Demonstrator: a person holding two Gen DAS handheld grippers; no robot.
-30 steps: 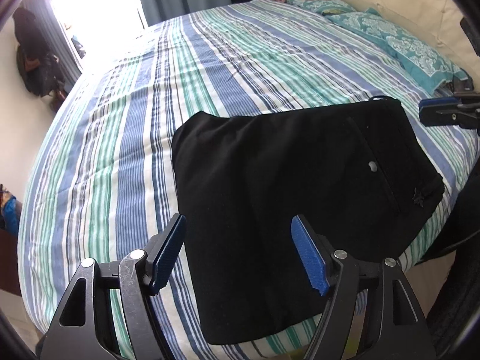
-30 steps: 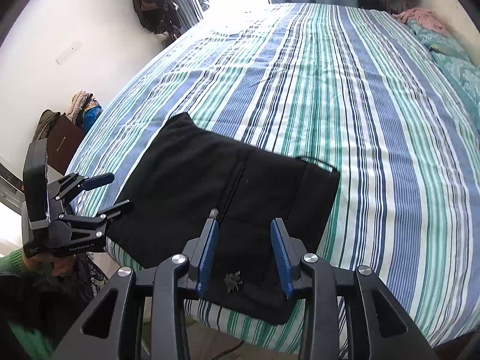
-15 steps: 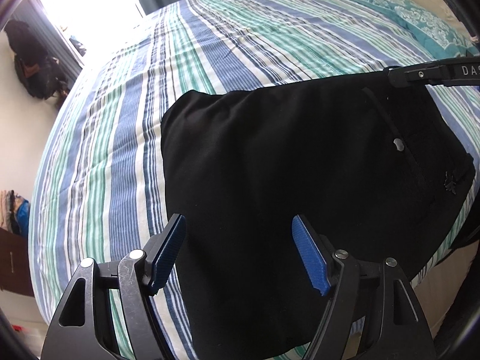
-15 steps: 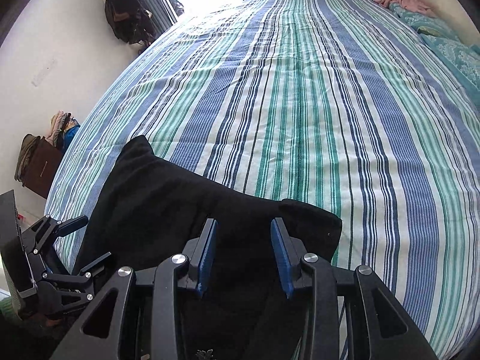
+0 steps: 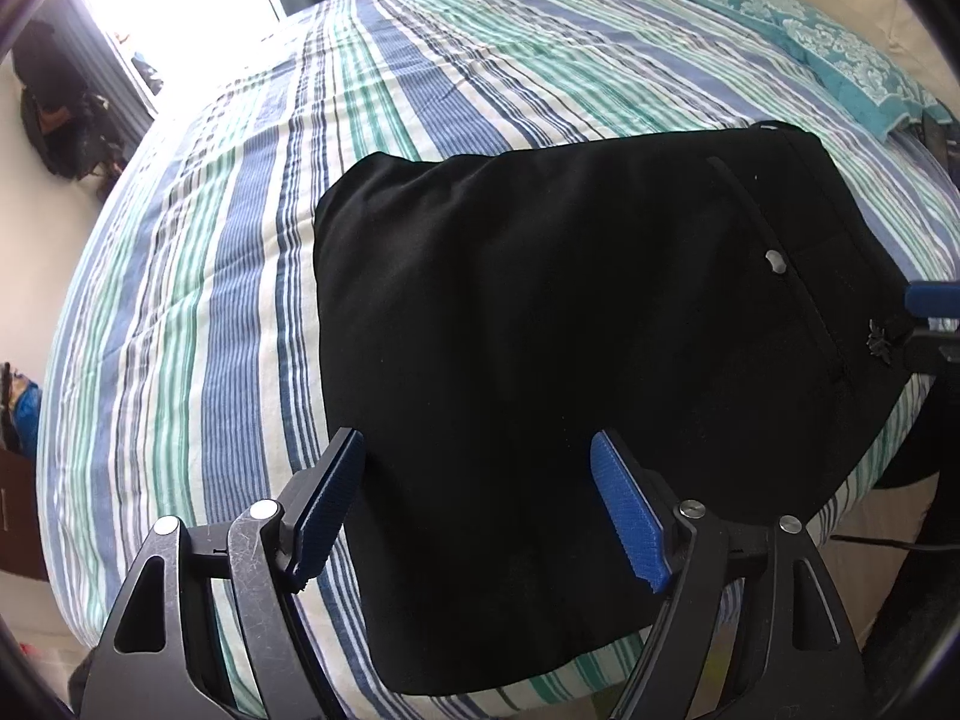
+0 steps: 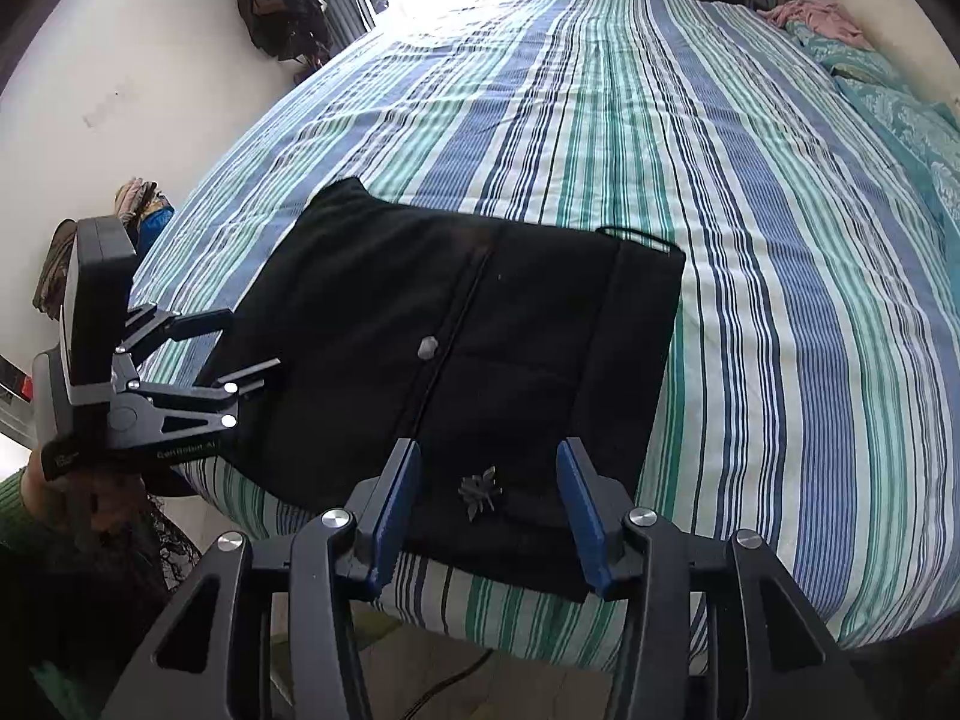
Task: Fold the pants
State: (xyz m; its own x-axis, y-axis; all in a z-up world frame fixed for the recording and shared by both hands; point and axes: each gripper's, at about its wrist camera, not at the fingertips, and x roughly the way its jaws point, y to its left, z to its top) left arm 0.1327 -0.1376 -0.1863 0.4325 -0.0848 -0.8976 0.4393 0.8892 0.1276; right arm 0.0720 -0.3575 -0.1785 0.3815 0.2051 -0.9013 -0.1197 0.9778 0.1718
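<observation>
The black pants [image 5: 570, 330] lie folded into a flat rectangle near the front edge of the striped bed; they also show in the right wrist view [image 6: 456, 348], with a small silver button and a grey emblem on top. My left gripper [image 5: 480, 510] is open and empty, hovering over the pants' near left part. My right gripper [image 6: 489, 510] is open and empty, just above the pants' front edge around the emblem. The left gripper also shows at the left of the right wrist view [image 6: 240, 354].
The bed [image 6: 750, 240] with blue, green and white stripes stretches far beyond the pants. Teal pillows [image 5: 810, 42] lie at the headboard side. Pink clothes [image 6: 810, 15] sit at the far corner. Bags hang by the bright window [image 6: 282, 6]. The floor lies below the bed's front edge.
Both grippers pushed forward low over the pants, then drew back up. The right gripper's jaws have opened wider. The pants stay folded in the same place.
</observation>
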